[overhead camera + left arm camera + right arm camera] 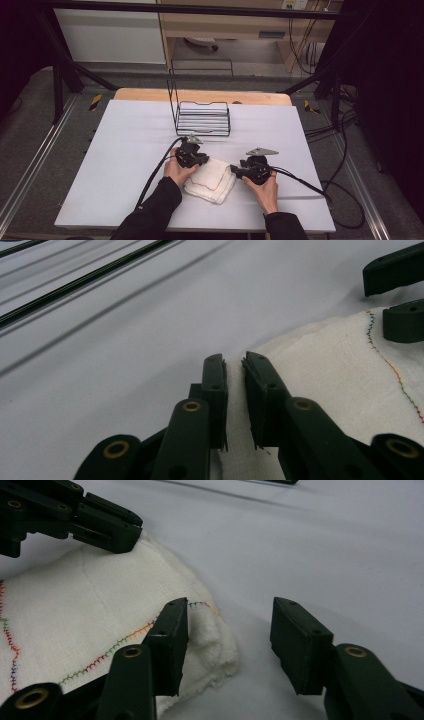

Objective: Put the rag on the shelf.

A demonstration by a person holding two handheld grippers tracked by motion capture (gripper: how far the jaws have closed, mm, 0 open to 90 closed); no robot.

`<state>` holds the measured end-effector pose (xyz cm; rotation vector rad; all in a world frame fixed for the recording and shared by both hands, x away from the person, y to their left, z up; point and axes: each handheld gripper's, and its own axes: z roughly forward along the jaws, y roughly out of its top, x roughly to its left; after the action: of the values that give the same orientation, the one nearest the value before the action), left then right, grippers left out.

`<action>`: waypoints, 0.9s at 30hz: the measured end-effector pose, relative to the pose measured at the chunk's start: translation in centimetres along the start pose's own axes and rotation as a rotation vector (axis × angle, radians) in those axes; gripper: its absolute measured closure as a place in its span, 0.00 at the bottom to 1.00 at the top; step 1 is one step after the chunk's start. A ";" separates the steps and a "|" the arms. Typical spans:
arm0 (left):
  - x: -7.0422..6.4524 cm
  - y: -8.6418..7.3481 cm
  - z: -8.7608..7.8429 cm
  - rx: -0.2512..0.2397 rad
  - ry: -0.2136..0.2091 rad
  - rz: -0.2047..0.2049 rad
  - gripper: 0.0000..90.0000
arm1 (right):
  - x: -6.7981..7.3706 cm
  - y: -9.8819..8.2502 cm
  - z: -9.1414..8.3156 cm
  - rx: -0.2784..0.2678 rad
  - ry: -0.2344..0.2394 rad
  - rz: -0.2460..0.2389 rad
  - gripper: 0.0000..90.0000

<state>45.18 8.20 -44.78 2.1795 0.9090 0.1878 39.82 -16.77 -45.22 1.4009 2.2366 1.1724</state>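
A folded white cloth (212, 181) with multicoloured stitching along its hem lies on the white table cover, between my two grippers. My left gripper (200, 160) sits at the cloth's upper left edge. In its own view the left gripper (234, 360) has its jaws nearly together, pinching the cloth (325, 370) at its edge. My right gripper (235, 172) is at the cloth's right side. In the right gripper view it (230, 605) is open, with the cloth's corner (212, 635) between the jaws, its left jaw over the hem and its right jaw over bare table.
A black wire rack (202, 117) stands on the table just beyond the grippers. The white cover (125, 150) spreads wide to the left and right. Cables trail from both grippers to the table's front and right edges.
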 end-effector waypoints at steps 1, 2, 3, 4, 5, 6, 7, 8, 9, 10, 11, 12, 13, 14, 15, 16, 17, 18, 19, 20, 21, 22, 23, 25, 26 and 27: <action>0.0 0.0 0.0 0.000 0.002 0.003 0.87 | 0.1 0.0 0.1 0.007 0.005 0.006 0.62; -0.1 0.0 0.0 -0.003 0.003 0.005 0.87 | 0.1 0.0 0.1 0.014 0.009 0.011 0.64; -0.1 0.0 0.0 -0.001 0.005 0.007 0.87 | 0.2 -0.1 0.2 0.020 0.012 0.018 0.66; -0.1 0.0 0.0 0.000 0.004 0.007 0.87 | 0.2 -0.1 0.2 0.027 0.013 0.025 0.68; 0.0 0.0 0.0 0.000 0.001 0.004 0.87 | 0.3 -0.2 0.2 0.031 0.012 0.030 0.69; 0.0 0.0 0.0 0.000 -0.001 0.003 0.87 | 0.3 -0.2 0.1 0.037 0.014 0.038 0.72; 0.1 0.0 0.0 0.000 -0.003 0.001 0.87 | 0.4 -0.2 0.1 0.040 0.017 0.047 0.74; 0.1 0.0 0.0 -0.002 -0.007 -0.002 0.87 | 0.4 -0.2 0.1 0.043 0.021 0.057 0.75; 0.1 0.0 0.0 -0.004 -0.007 -0.006 0.87 | 0.5 -0.3 0.1 0.046 0.024 0.066 0.77; 0.1 0.0 0.0 -0.004 -0.008 -0.006 0.87 | 0.5 -0.3 0.0 0.051 0.029 0.077 0.79; 0.1 0.0 0.0 -0.005 -0.009 -0.005 0.87 | 0.6 -0.3 0.0 0.056 0.034 0.086 0.81; 0.1 0.0 0.0 -0.005 -0.011 -0.007 0.87 | 0.6 -0.3 0.0 0.057 0.038 0.088 0.83; 0.2 0.0 0.0 -0.004 -0.012 -0.011 0.87 | 0.6 -0.3 0.0 0.060 0.044 0.094 0.85; 0.2 0.0 0.0 -0.005 -0.011 -0.016 0.87 | 0.6 -0.3 0.0 0.060 0.049 0.096 0.87; 0.1 -0.1 0.0 -0.006 -0.008 -0.023 0.87 | 0.6 -0.3 0.0 0.061 0.053 0.099 0.88; 0.0 -0.1 0.0 -0.008 -0.003 -0.025 0.87 | 0.6 -0.3 0.0 0.060 0.056 0.098 0.89; 0.0 -0.1 0.0 -0.008 0.001 -0.020 0.87 | 0.6 -0.3 0.1 0.060 0.058 0.098 0.90; 0.0 -0.1 0.0 -0.008 0.002 -0.020 0.88 | 0.6 -0.3 0.0 0.057 0.059 0.100 0.91; 0.0 -0.1 0.0 -0.008 0.000 -0.023 0.88 | 0.6 -0.3 0.0 0.057 0.059 0.103 0.91; 0.1 -0.1 -0.1 -0.009 -0.004 -0.033 0.89 | 0.6 -0.3 0.0 0.056 0.059 0.103 0.92; 0.1 -0.1 -0.1 -0.010 -0.008 -0.040 0.89 | 0.6 -0.2 0.0 0.056 0.059 0.103 0.92; 0.2 -0.1 -0.2 -0.010 -0.012 -0.047 0.90 | 0.6 -0.2 0.0 0.057 0.061 0.103 0.92; 0.2 -0.1 -0.2 -0.014 -0.016 -0.059 0.90 | 0.6 -0.2 0.0 0.056 0.063 0.101 0.92; 0.3 0.0 -0.4 -0.018 -0.024 -0.063 0.91 | 0.6 -0.1 -0.2 0.052 0.067 0.093 0.93; 0.3 0.0 -0.7 -0.025 -0.027 -0.061 0.91 | 0.6 -0.1 -0.4 0.047 0.071 0.090 0.93; 0.3 0.0 -0.9 -0.037 -0.030 -0.061 0.91 | 0.5 0.0 -0.5 0.040 0.078 0.088 0.93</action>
<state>45.05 8.94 -44.13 2.1122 0.9472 0.1410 39.24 -16.57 -44.78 1.5080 2.2836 1.2376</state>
